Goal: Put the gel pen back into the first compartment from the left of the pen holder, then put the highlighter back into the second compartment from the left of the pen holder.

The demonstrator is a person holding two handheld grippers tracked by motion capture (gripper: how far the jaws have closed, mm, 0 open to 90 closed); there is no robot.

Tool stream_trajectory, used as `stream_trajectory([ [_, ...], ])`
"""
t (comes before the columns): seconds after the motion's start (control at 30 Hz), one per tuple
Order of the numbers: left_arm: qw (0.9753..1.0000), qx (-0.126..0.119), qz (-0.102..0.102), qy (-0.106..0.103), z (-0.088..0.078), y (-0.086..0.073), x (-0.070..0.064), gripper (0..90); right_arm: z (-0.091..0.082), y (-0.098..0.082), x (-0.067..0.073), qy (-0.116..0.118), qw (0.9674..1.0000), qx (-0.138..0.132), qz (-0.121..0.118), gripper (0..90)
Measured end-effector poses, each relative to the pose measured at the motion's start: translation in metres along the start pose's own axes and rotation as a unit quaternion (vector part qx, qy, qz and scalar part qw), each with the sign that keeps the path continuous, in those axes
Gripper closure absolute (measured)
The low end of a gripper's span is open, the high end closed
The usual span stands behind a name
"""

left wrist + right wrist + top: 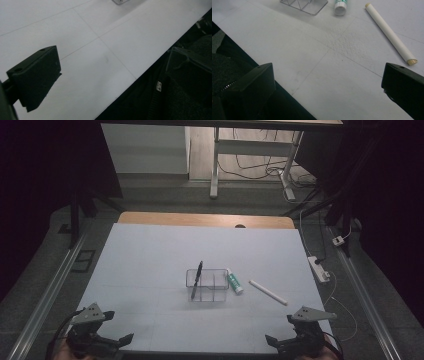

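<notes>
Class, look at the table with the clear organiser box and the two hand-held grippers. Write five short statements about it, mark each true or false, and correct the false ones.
1. A black pen rests in the clear organiser box, leaning over its far rim. True.
2. The glue stick lies inside the box. False: it lies on the table beside the box's right side.
3. The white stick lies on the table to the right of the glue stick. True.
4. The right hand-held gripper is shut on the white stick. False: its jaws are open, near the table's front edge, holding nothing.
5. The left hand-held gripper touches the box. False: it is at the front left corner, well apart from it.
</notes>
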State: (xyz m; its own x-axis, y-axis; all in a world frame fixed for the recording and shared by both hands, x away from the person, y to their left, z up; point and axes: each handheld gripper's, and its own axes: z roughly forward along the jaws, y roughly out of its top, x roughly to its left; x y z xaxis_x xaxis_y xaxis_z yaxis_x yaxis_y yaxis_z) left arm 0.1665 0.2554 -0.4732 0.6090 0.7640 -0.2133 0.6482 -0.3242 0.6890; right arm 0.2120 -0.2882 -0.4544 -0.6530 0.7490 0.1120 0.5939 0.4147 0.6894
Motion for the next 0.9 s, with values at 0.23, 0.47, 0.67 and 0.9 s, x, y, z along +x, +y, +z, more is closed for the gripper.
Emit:
stream_trajectory([
  [0.23,1.0000,-0.002,-0.004,-0.007,0.000,-0.001,0.002,0.0,0.001,0.001,0.002,-0.010,0.9999,0.007,-0.004,0.0],
  [0.47,0.9998,-0.007,-0.007,-0.018,-0.001,-0.001,0.004,0.3,0.002,0.003,0.003,-0.017,0.9997,0.010,-0.012,0.0],
  [0.67,0.9998,-0.007,-0.008,-0.018,-0.001,-0.001,0.004,0.4,0.000,0.007,-0.002,-0.022,0.9997,0.001,-0.014,0.0],
  [0.9,0.9998,-0.006,-0.006,-0.018,-0.001,-0.001,0.004,0.5,0.008,0.010,-0.008,-0.015,0.9993,0.005,-0.035,0.0],
])
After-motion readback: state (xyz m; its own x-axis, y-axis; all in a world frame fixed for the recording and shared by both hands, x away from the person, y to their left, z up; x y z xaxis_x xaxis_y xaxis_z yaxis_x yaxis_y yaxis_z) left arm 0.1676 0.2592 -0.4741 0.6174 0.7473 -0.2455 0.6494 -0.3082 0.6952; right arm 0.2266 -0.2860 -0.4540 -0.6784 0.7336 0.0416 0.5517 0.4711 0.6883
